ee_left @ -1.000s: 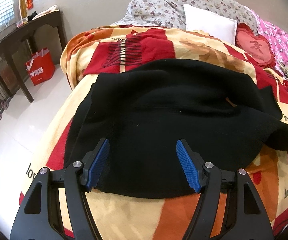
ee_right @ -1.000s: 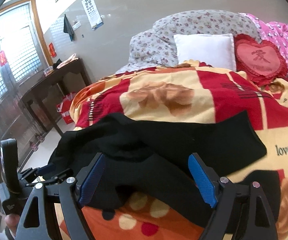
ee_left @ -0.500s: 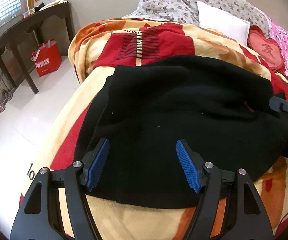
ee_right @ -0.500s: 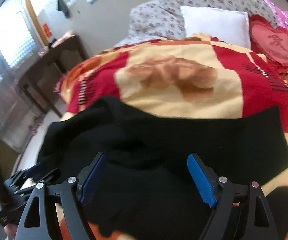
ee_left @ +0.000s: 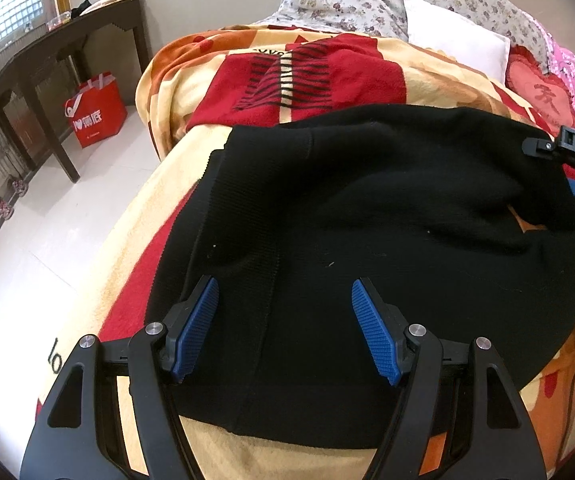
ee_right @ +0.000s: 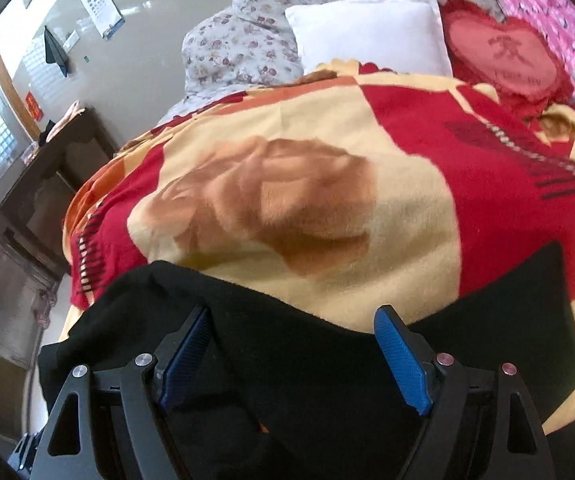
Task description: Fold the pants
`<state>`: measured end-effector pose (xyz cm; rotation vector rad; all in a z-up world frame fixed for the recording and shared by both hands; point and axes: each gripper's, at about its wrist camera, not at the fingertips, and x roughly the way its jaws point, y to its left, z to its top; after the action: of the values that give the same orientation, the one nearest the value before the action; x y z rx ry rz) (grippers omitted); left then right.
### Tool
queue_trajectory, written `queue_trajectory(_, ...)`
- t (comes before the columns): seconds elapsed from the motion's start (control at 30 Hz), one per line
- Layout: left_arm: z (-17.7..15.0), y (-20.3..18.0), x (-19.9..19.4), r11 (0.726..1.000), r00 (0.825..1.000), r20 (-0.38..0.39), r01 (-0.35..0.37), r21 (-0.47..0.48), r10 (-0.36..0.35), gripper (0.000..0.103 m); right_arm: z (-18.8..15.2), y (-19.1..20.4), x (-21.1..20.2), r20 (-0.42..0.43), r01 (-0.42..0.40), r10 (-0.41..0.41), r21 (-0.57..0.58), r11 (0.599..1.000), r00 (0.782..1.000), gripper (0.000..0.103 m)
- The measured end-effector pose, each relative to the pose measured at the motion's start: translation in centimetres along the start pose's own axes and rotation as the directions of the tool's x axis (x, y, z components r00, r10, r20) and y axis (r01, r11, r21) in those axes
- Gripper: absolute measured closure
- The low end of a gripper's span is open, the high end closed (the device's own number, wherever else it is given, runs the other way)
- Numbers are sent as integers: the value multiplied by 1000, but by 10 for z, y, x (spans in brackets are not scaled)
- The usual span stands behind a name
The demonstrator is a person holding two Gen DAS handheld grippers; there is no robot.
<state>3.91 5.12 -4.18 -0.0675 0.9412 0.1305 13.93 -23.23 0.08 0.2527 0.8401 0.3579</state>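
Patterned blanket, black pants lying crosswise (bunched), left claw and right claw wide

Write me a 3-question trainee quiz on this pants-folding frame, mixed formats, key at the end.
1. True or false: the left hand-held gripper is shut on the black pants.
2. Multiple choice: what do the pants lie on? A) a wooden table B) a red and yellow patterned blanket C) the floor
3. Short answer: what stands on the floor beside the dark side table in the left wrist view?

Key
1. False: both blue pads stand wide apart over the fabric; the right hand-held gripper is open too.
2. B
3. A red shopping bag.
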Motion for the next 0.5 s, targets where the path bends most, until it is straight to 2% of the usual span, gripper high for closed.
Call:
queue_trajectory(0.17, -1, 1, -5, 1000, 1000, -2, 15, -7, -15, 33, -23, 8, -29, 10, -10, 11, -53, 999, 1000, 22)
queue_trajectory(0.33, -3, 4, -13, 999, 1000, 1, 30, -20, -30, 33, -62, 9, -63, 16, -39, 40, -90, 995, 999, 22)
queue_trajectory(0.5, -7, 7, -21, 1000, 1000, 7, 21, -19, -21, 33, -100, 0, -65, -37, 23, -26, -101, 995, 999, 22)
